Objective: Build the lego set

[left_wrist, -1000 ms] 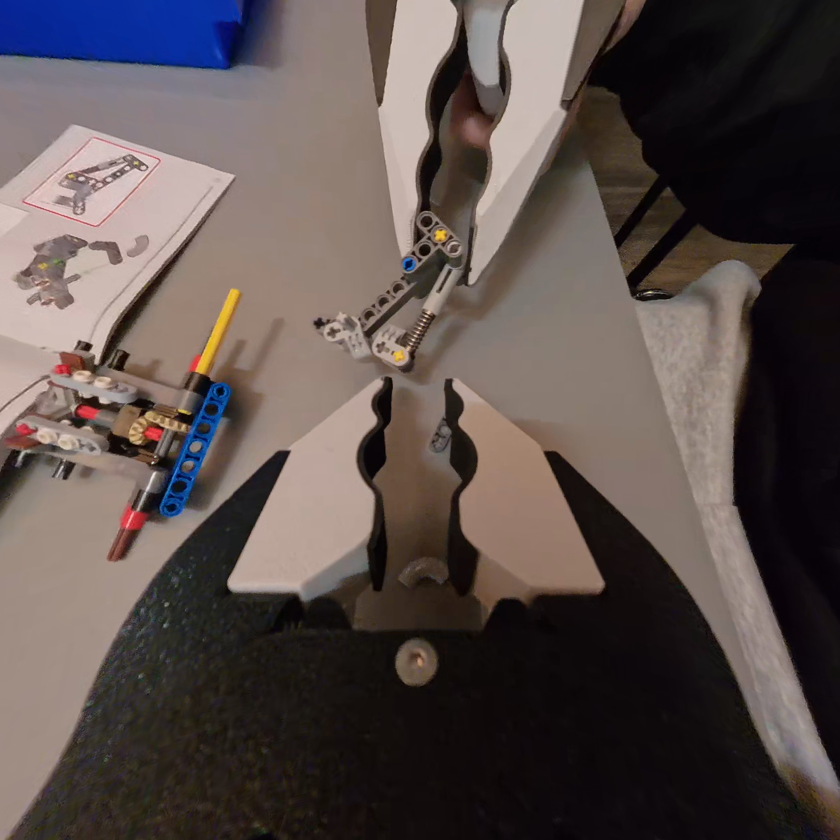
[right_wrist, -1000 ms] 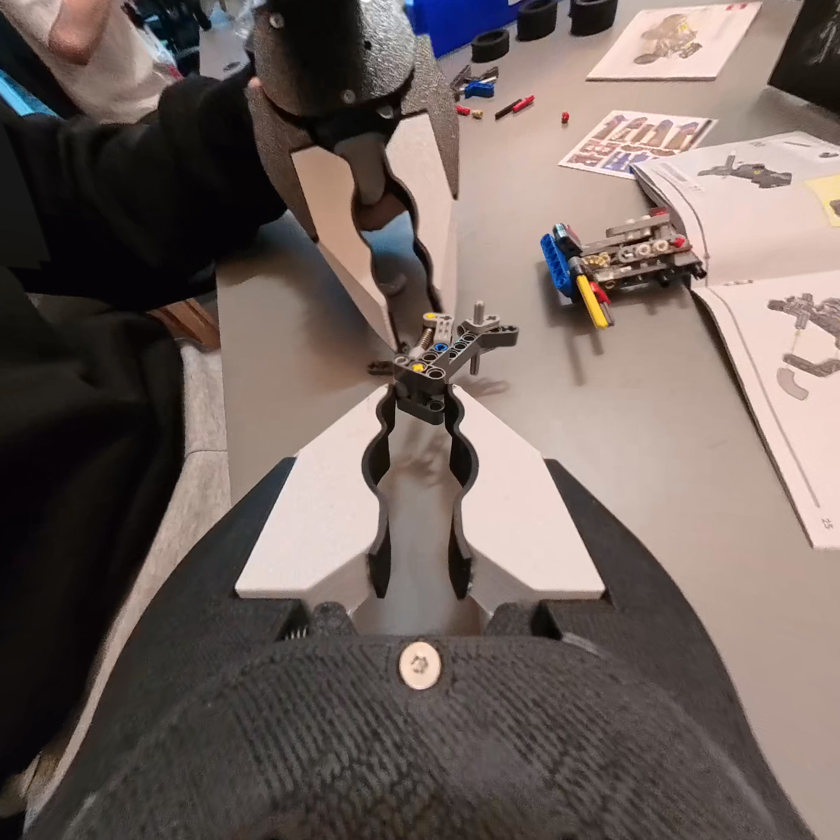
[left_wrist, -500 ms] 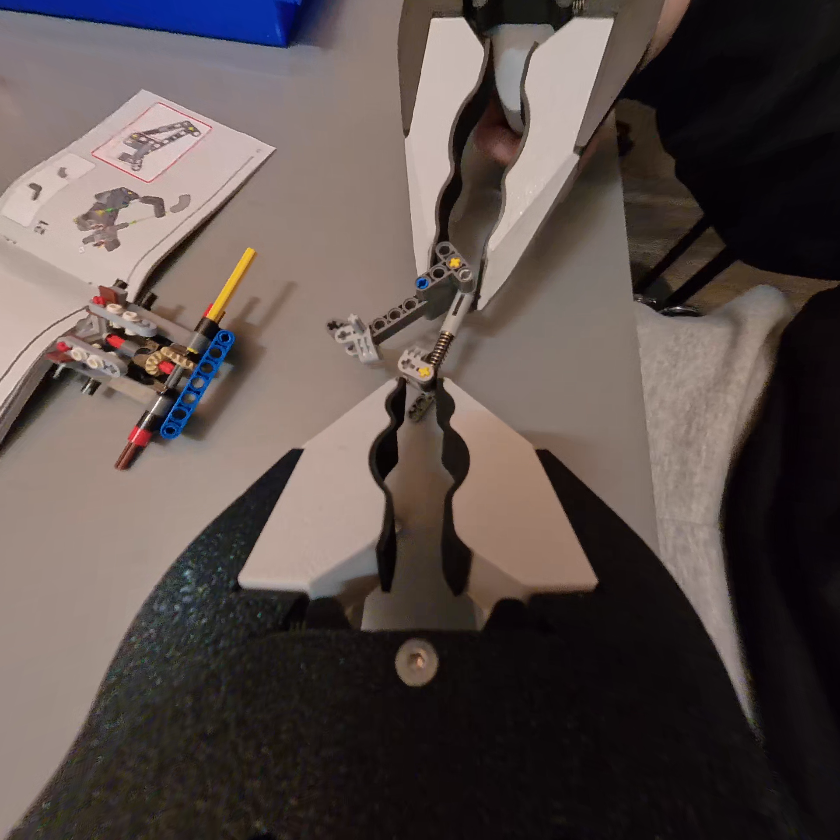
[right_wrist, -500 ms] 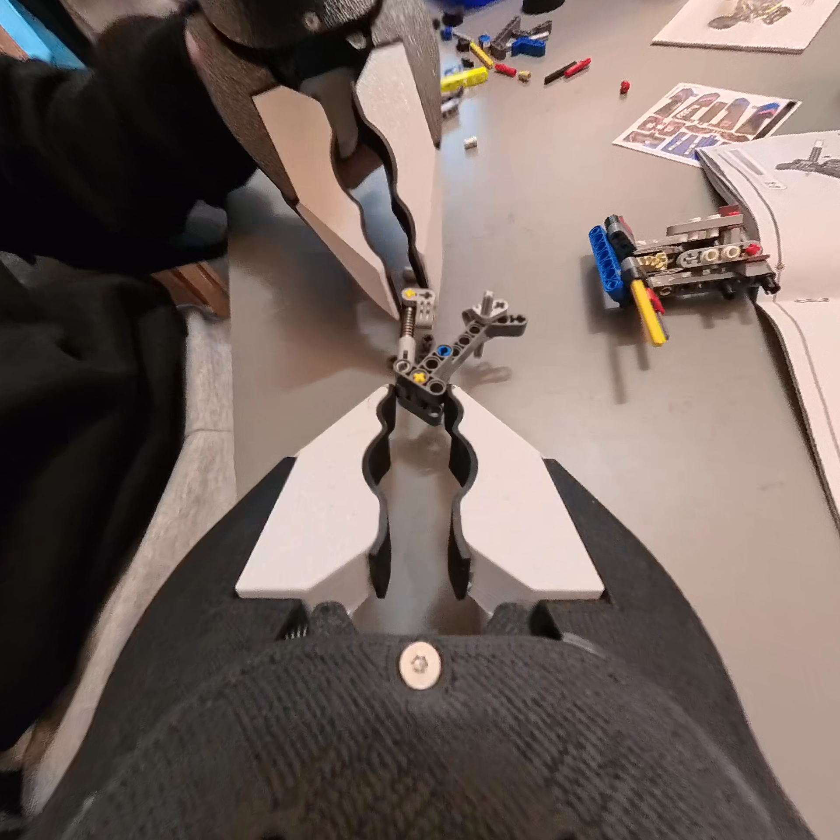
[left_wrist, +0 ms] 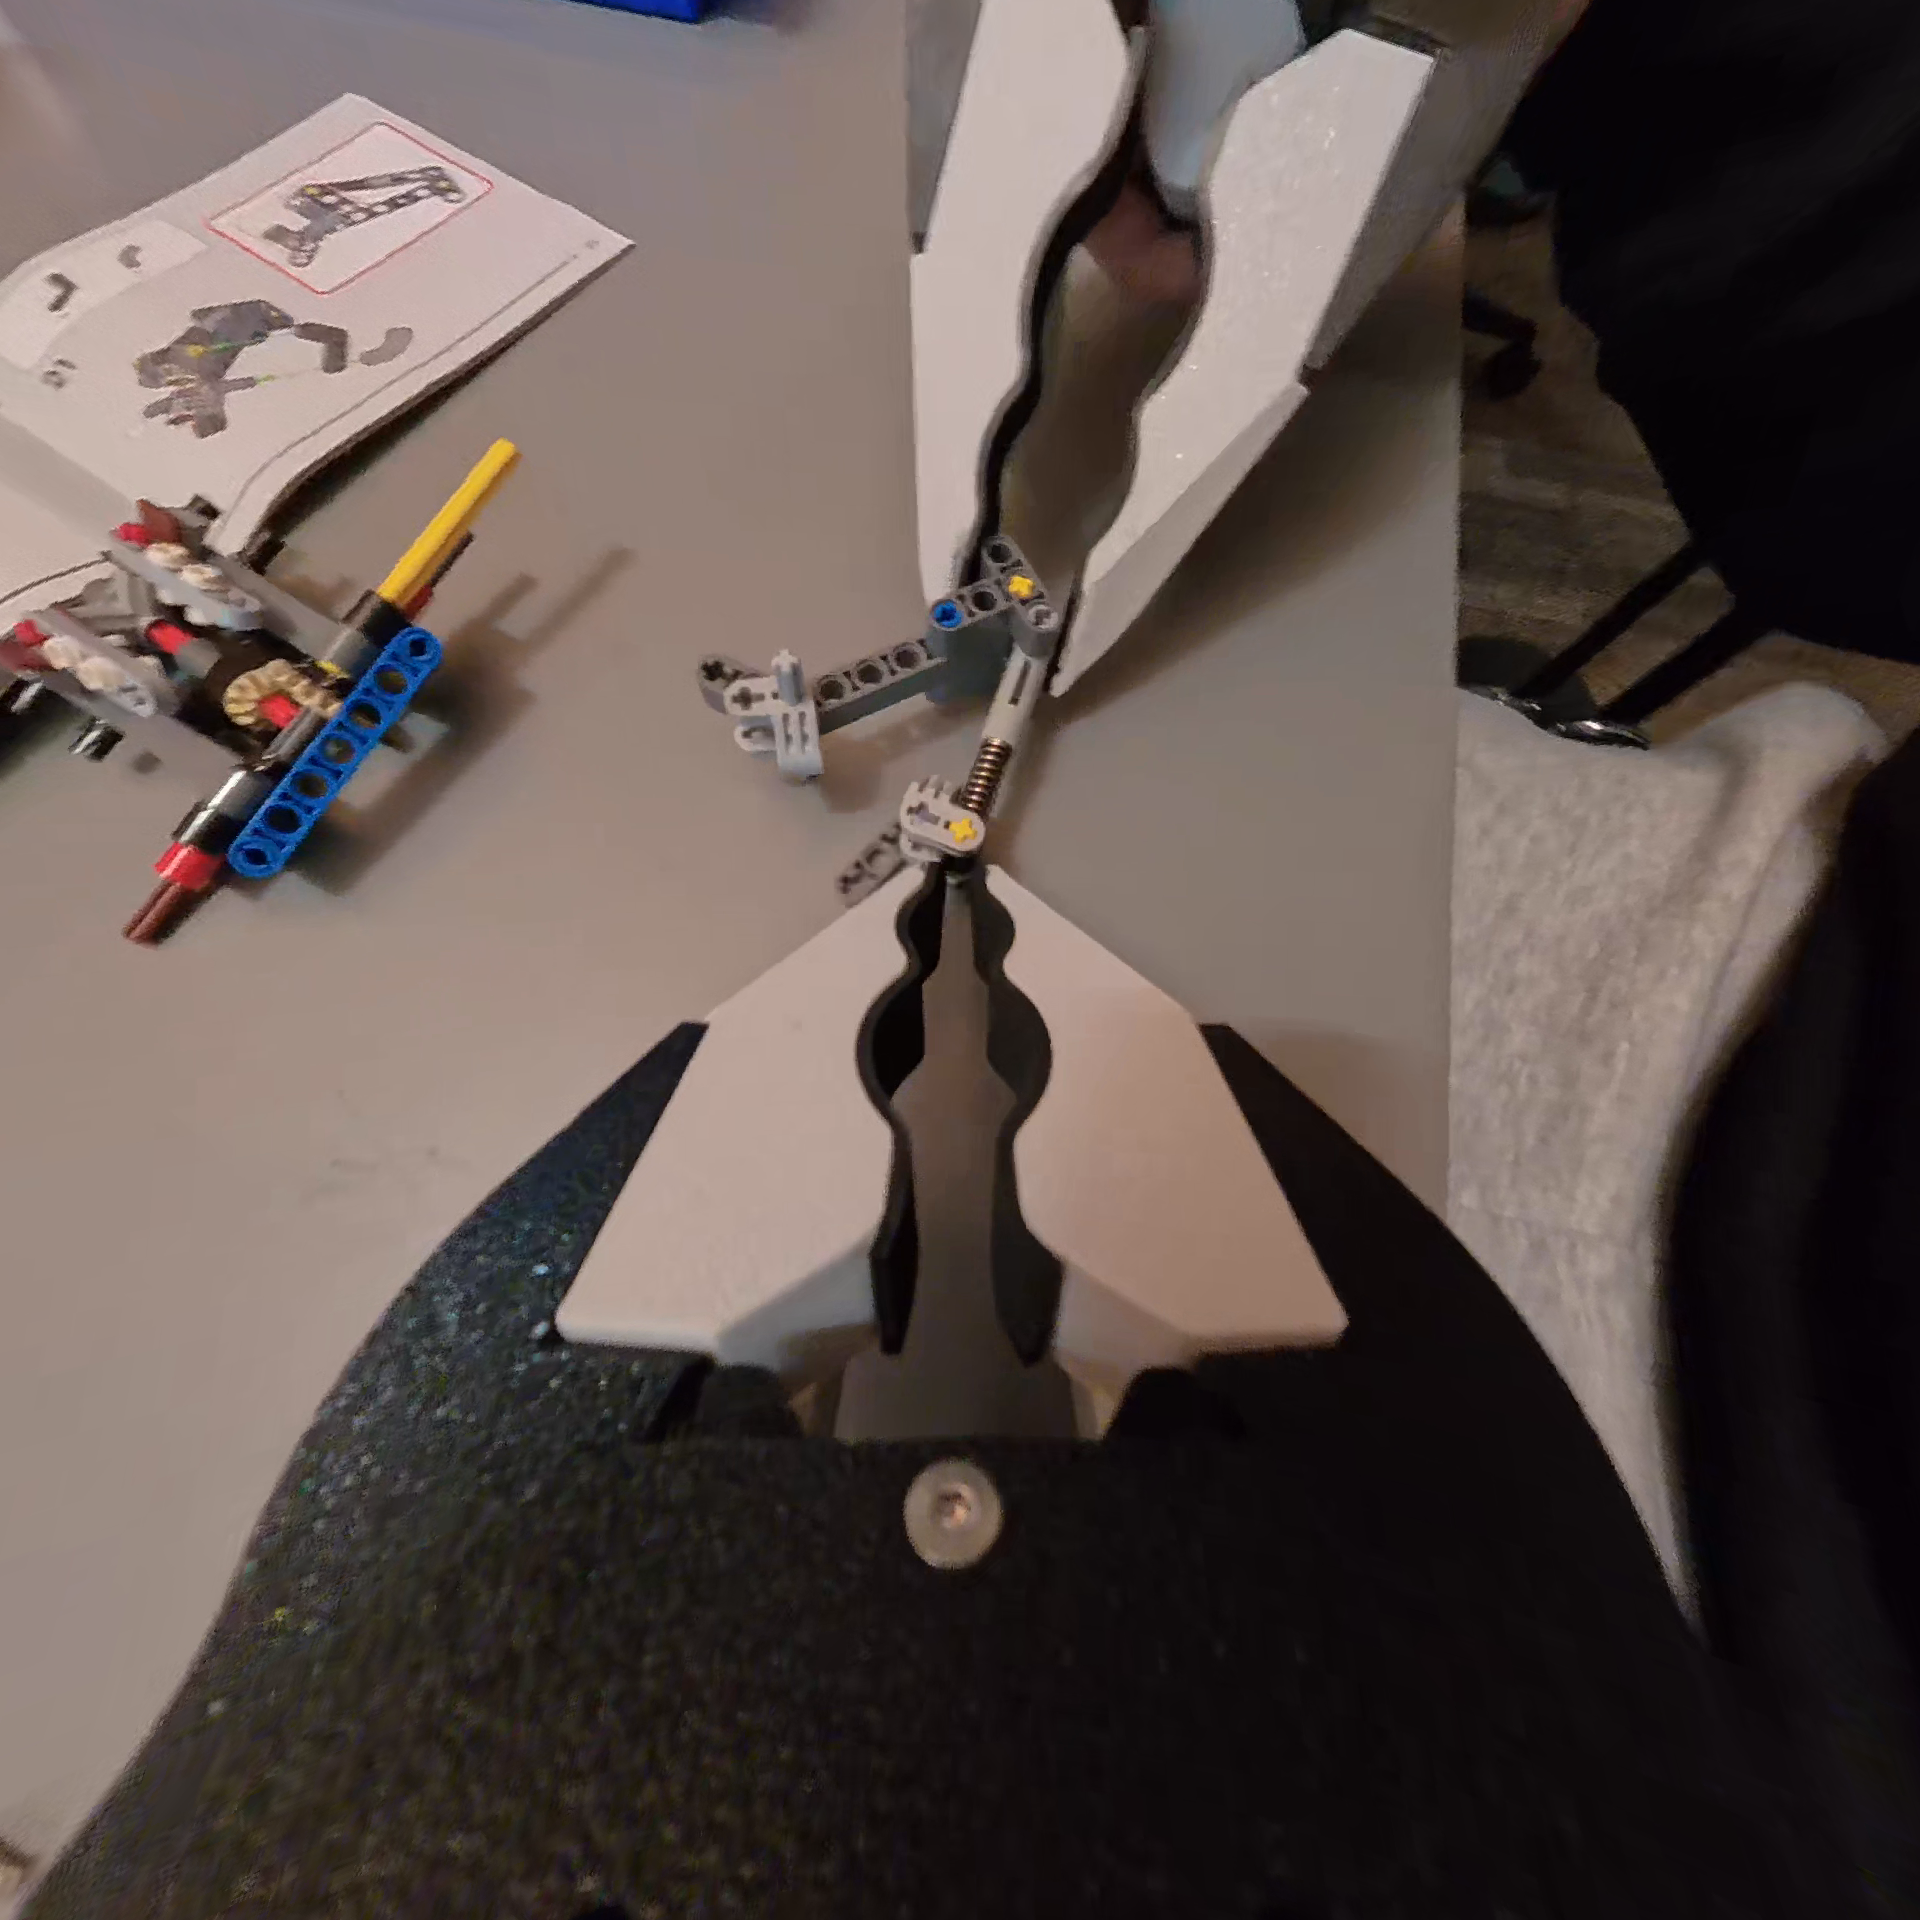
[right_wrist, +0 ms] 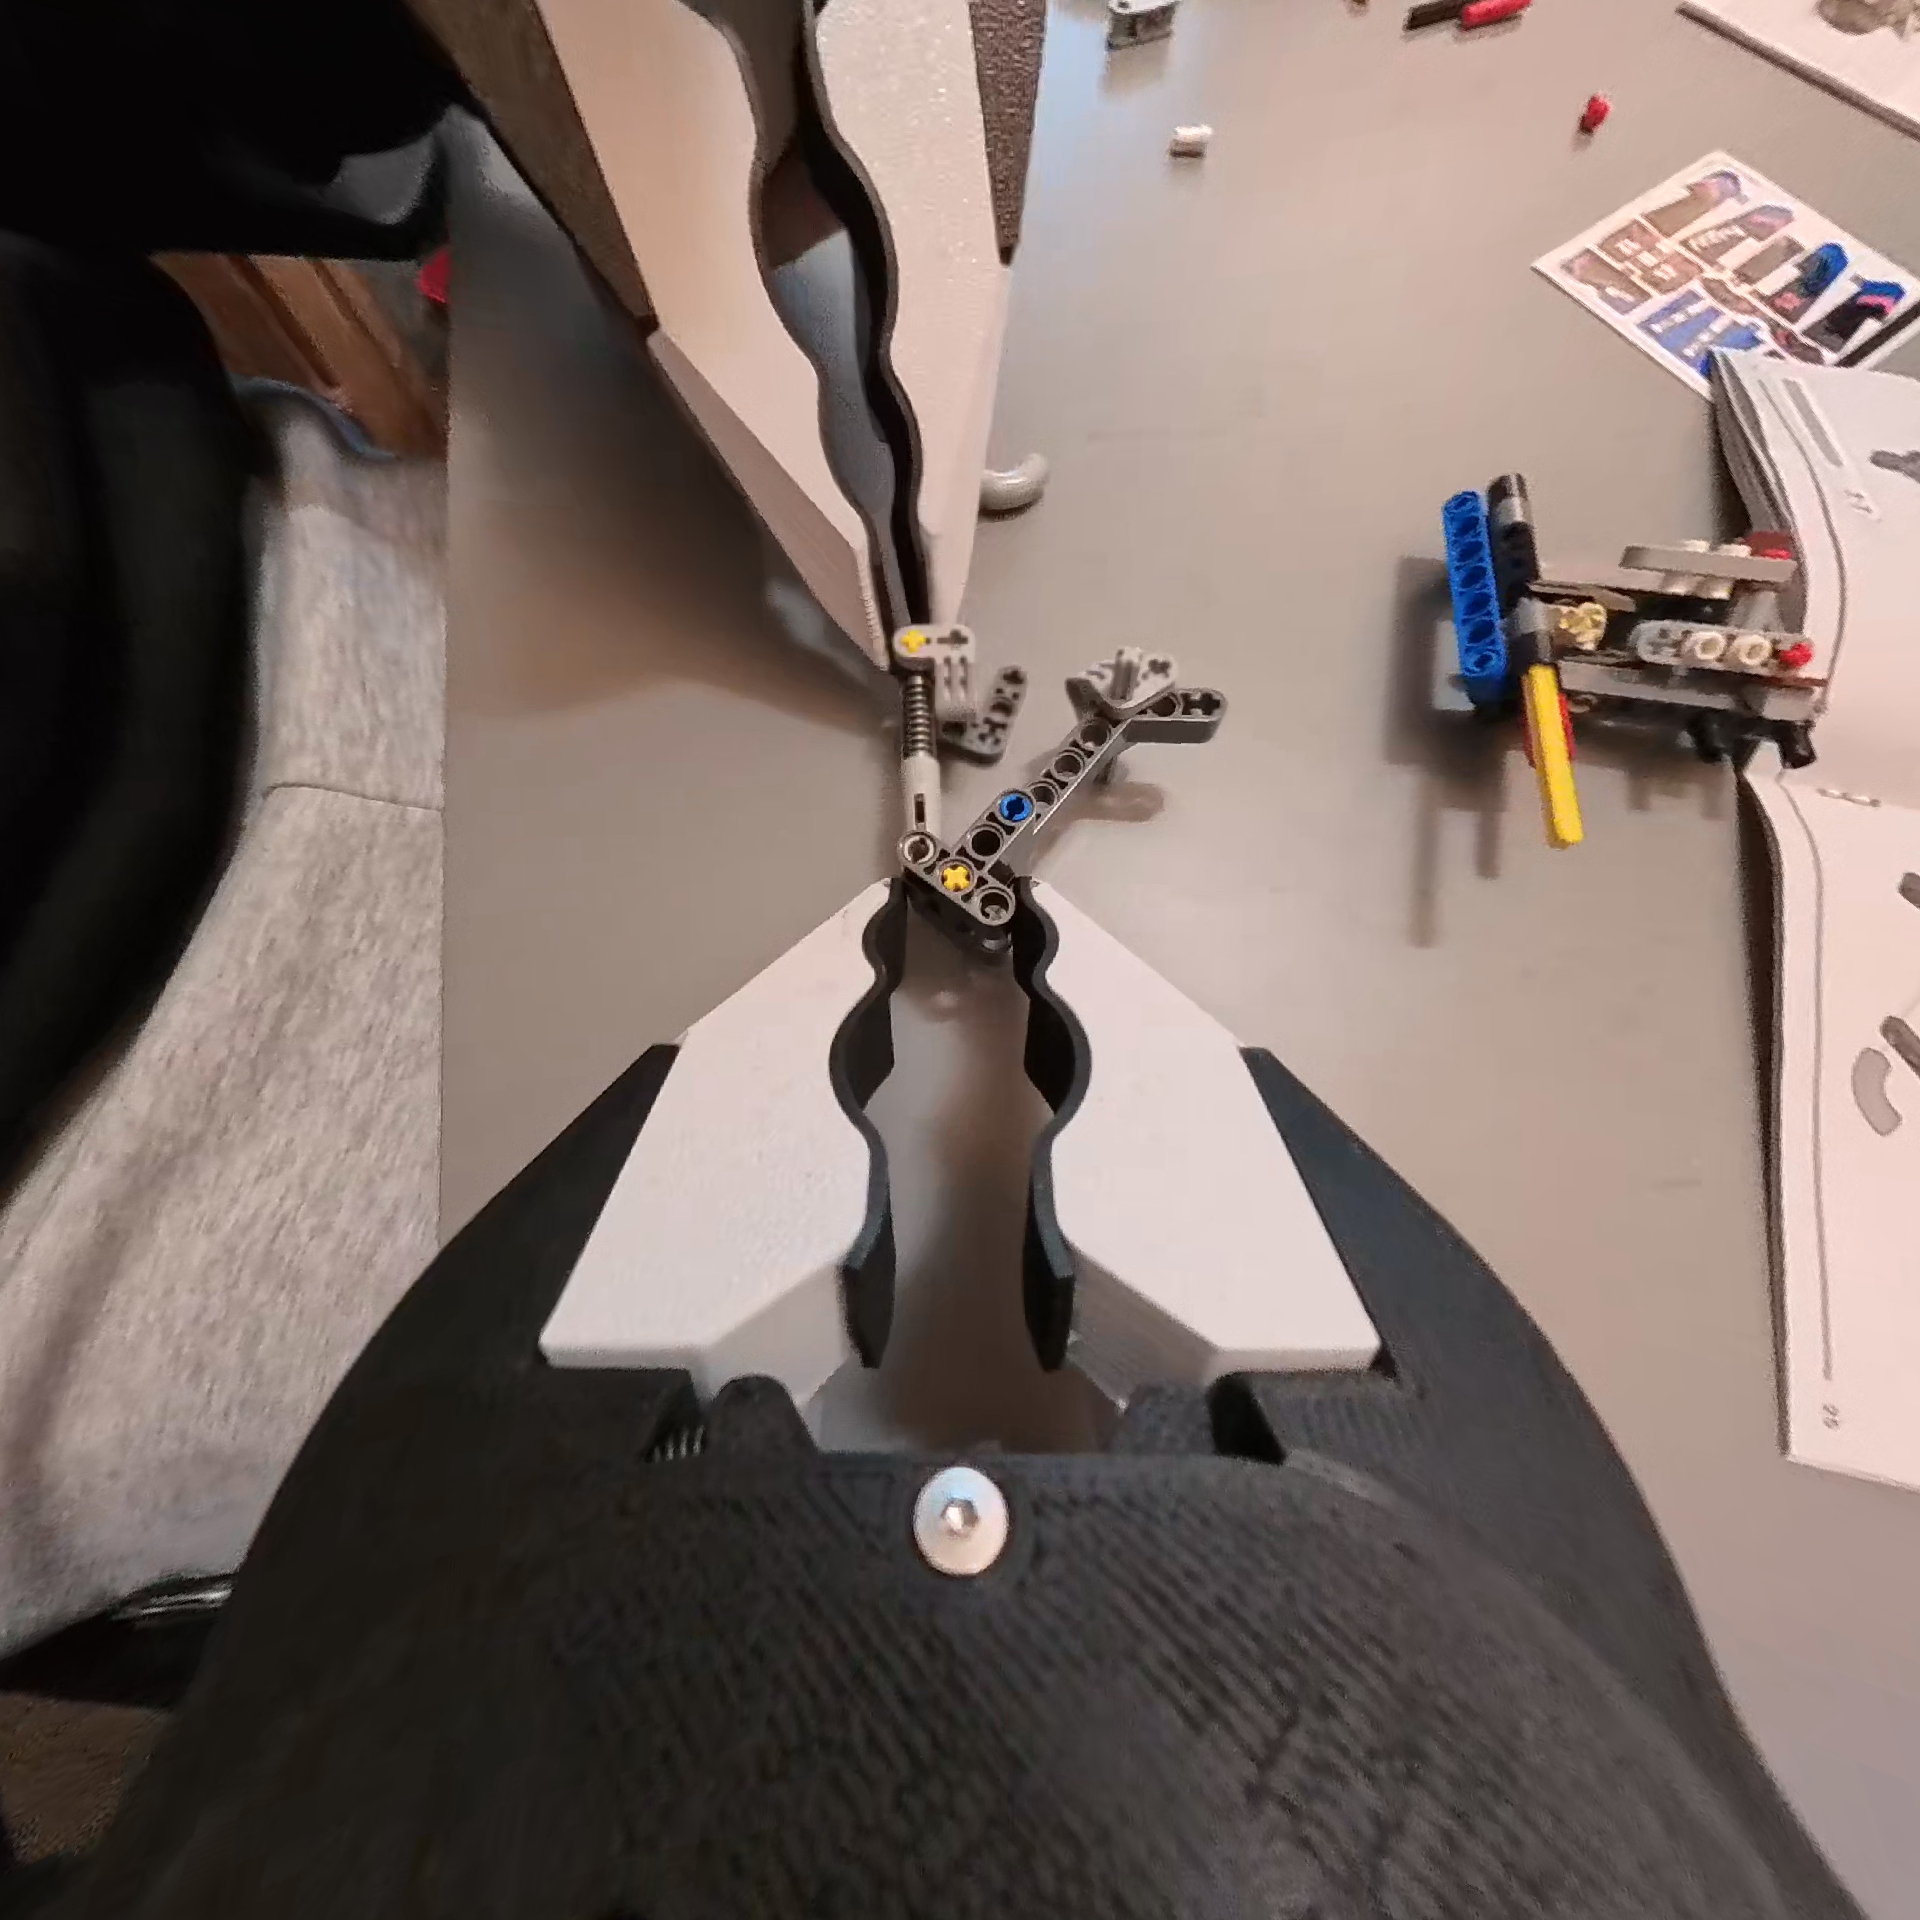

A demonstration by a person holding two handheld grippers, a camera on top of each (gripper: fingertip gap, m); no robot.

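A dark grey lego arm [right_wrist: 1081, 758] with blue and yellow pins carries a light grey connector at its far end and a spring shock absorber [right_wrist: 920, 743]. My right gripper [right_wrist: 961, 899] is shut on the arm's angled end and holds it just above the grey table [right_wrist: 1247, 1039]. In the left wrist view the right gripper [left_wrist: 1013, 634] comes in from the top, holding the arm [left_wrist: 894, 665]. My left gripper [left_wrist: 956, 883] is shut on the free end of the shock absorber [left_wrist: 987, 769]. It also shows in the right wrist view [right_wrist: 912, 629].
A part-built chassis [left_wrist: 260, 665] with a blue beam and a yellow axle lies beside the open instruction booklet [left_wrist: 312, 270]. A small dark piece [left_wrist: 873, 868] lies under the shock absorber. A sticker sheet [right_wrist: 1745, 275] and loose parts [right_wrist: 1190, 138] lie farther off. The table edge and grey cloth [left_wrist: 1610, 935] are close. Spacing between my two grippers at the tips: around 5 cm.
My left gripper has moved forward and closed on the shock absorber's free end. The shock absorber has swung away from the arm. The right gripper keeps its hold.
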